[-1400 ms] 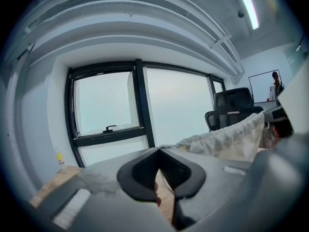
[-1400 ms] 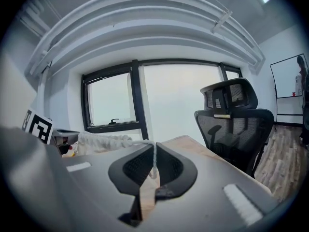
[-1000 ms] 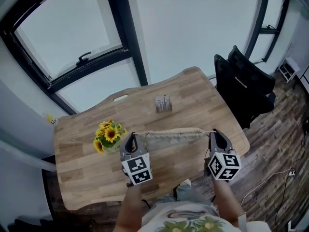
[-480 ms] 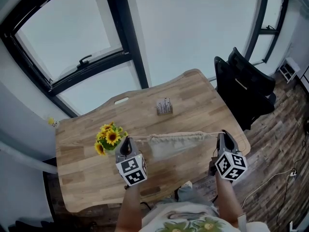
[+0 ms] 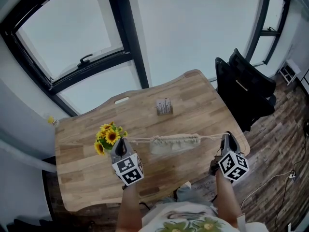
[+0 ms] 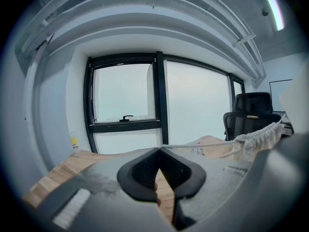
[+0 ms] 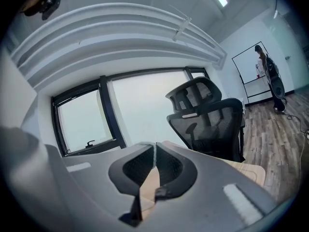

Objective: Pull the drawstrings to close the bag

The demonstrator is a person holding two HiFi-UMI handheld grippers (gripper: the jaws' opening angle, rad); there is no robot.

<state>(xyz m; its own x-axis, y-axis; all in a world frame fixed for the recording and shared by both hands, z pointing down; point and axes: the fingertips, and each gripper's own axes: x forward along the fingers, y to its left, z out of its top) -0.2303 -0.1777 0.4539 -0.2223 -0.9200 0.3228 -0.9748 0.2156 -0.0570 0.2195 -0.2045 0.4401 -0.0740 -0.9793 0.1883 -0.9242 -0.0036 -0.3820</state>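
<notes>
Gathered cloth bag [image 5: 175, 143] mid-frame over the wooden bench [image 5: 193, 100], left hand-held gripper [image 5: 120, 142] lower left, right hand-held gripper [image 5: 227, 137] lower right, each clamped tight on a taut drawstring [image 5: 138, 139], sunflowers [image 5: 108, 137] left of centre

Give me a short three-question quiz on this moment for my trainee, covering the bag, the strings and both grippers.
1. True or false: the left drawstring and the right drawstring hang slack from the bag.
2. What stands on the table closest to the left gripper? A. sunflowers B. a laptop C. a mug
3. Fill in: the right gripper has its fingers shut on the ____.
Key: 1. False: both strings run taut and straight out from the bag. 2. A. 3. right drawstring.
</notes>
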